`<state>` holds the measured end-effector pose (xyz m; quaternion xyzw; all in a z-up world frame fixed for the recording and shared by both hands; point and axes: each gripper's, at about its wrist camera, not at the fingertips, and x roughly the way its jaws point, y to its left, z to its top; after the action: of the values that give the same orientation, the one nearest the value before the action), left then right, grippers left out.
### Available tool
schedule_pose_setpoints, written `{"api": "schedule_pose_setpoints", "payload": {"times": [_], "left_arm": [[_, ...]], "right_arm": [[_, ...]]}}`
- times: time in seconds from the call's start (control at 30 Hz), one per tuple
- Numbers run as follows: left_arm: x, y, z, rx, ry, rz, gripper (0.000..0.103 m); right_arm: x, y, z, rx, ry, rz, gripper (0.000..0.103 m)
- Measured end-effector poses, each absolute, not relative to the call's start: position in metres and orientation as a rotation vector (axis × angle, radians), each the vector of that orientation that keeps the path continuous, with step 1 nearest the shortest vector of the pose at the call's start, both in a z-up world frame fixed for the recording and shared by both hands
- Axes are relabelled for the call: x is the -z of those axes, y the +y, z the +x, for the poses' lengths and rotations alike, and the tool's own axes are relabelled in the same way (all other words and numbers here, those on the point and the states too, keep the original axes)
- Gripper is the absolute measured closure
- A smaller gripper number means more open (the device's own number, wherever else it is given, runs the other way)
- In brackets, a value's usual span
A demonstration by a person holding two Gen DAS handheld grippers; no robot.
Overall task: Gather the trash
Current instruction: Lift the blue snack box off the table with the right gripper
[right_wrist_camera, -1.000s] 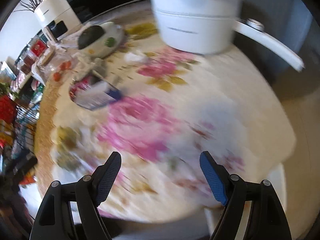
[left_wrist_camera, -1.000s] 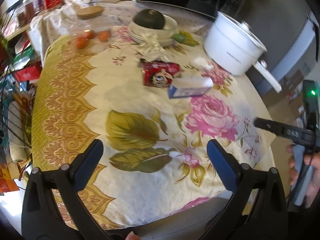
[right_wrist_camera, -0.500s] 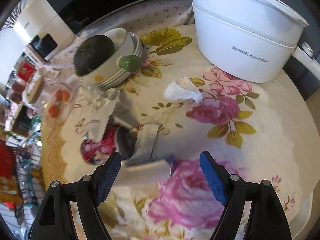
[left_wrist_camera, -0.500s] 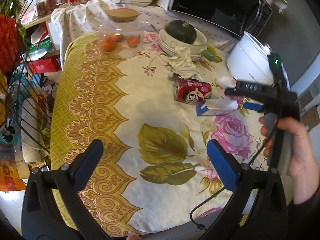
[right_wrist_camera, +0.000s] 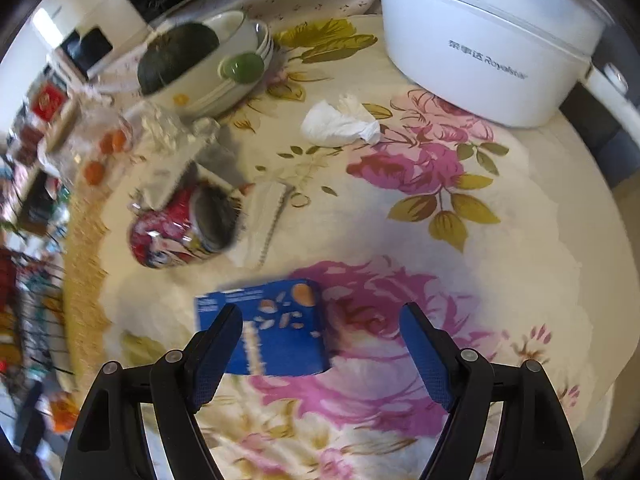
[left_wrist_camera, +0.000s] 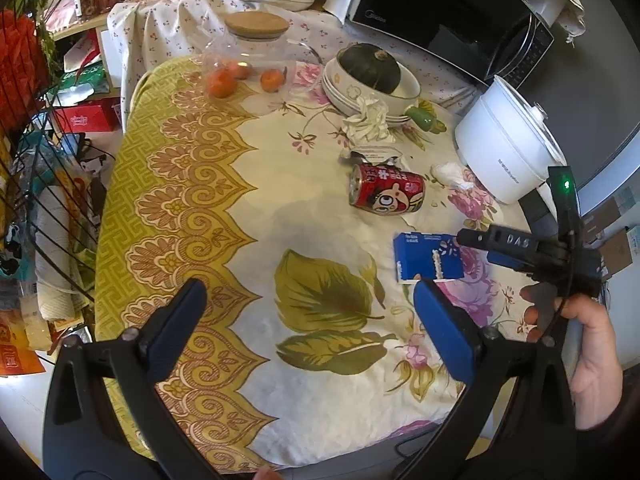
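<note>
Hovering above the flowered cloth of the counter (left_wrist_camera: 256, 240), the left claw (left_wrist_camera: 308, 308) has its two blue fingers spread wide and nothing is between them. The right claw (right_wrist_camera: 320, 340) is also wide open and holds nothing; it is low over a blue carton (right_wrist_camera: 276, 328), which lies flat on the cloth just in front of its left finger (right_wrist_camera: 212, 344) and partly under it. I cannot tell if that finger touches the carton. In the left wrist view the same carton (left_wrist_camera: 424, 256) lies near the right edge of the counter, with the right claw's dark body (left_wrist_camera: 520, 244) over its far end and the person's hand (left_wrist_camera: 580, 332) on the handle.

Beyond the carton a red drink can (left_wrist_camera: 386, 194) lies on its side. In the right wrist view a torn white wrapper (right_wrist_camera: 264, 220) is just beside the can (right_wrist_camera: 180, 228). A crumpled white tissue (right_wrist_camera: 340, 124) lies further away, near a white cooking pot (right_wrist_camera: 480, 40). Another crumpled paper (left_wrist_camera: 368, 124) rests against a stack of bowls (left_wrist_camera: 344, 88), and the top bowl carries a dark green squash (left_wrist_camera: 368, 66). A glass jar (left_wrist_camera: 252, 56) with oranges inside stands at the far side.
</note>
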<state>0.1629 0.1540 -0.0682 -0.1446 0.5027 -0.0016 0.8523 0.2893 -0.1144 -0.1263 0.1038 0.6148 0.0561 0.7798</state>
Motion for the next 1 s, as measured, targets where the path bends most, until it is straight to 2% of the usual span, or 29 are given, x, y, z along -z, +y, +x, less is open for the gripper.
{"api": "schedule_pose_setpoints", "payload": {"times": [0.23,0.5,0.77,0.97,1.0], "left_arm": [[0.063,0.164,0.164,-0.002,1.043,-0.353,0.0],[0.058,0.188,0.156,-0.048,1.018,-0.364,0.0],[0.059,0.202,0.154,-0.063,1.014,-0.389,0.0],[0.059,0.196,0.154,-0.046,1.019,-0.379,0.0],[0.059,0.195,0.154,-0.045,1.02,-0.376,0.0]], "right_arm": [[0.142,-0.121,0.272,0.116,1.361,0.631,0.02],[0.165,-0.101,0.278,0.314,1.305,0.764,0.02],[0.165,-0.07,0.285,0.346,1.286,0.484,0.02],[0.163,-0.053,0.279,0.089,1.29,0.177,0.022],[0.161,-0.052,0.277,0.043,1.287,0.118,0.025]]}}
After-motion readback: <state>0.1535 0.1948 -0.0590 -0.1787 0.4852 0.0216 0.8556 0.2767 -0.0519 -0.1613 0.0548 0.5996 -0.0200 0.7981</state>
